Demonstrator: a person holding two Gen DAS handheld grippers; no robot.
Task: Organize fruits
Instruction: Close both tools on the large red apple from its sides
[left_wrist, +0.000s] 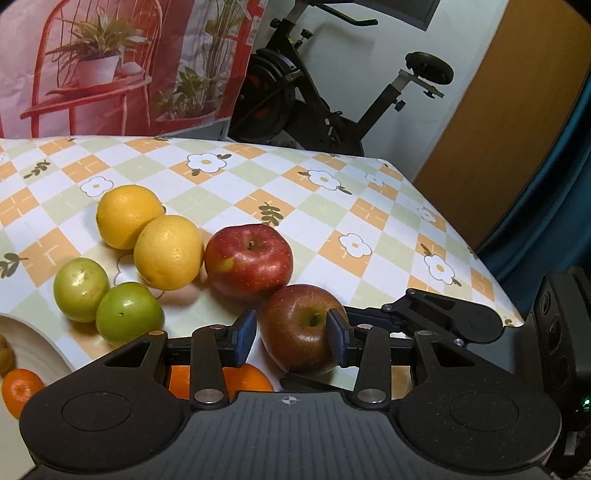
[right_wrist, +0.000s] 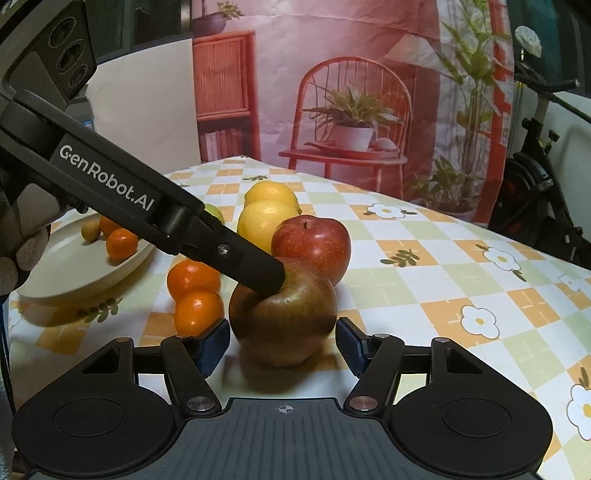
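Observation:
A brownish-red apple (left_wrist: 295, 328) (right_wrist: 282, 321) sits on the checked tablecloth. My left gripper (left_wrist: 291, 334) is open with its pads either side of the apple's top; its black finger (right_wrist: 255, 266) rests on the apple. My right gripper (right_wrist: 282, 341) is open around the same apple's base, not touching. A second red apple (left_wrist: 249, 260) (right_wrist: 312, 245) stands just behind. Two lemons (left_wrist: 168, 251) (right_wrist: 264, 218), two green fruits (left_wrist: 127, 312) and two mandarins (right_wrist: 195, 291) lie nearby.
A beige plate (right_wrist: 74, 269) (left_wrist: 37, 345) with small mandarins and a yellowish fruit sits at the table's left. An exercise bike (left_wrist: 314, 92) stands behind the table's far edge. A printed backdrop (right_wrist: 351, 92) hangs behind. The table's right edge (left_wrist: 491, 273) drops off.

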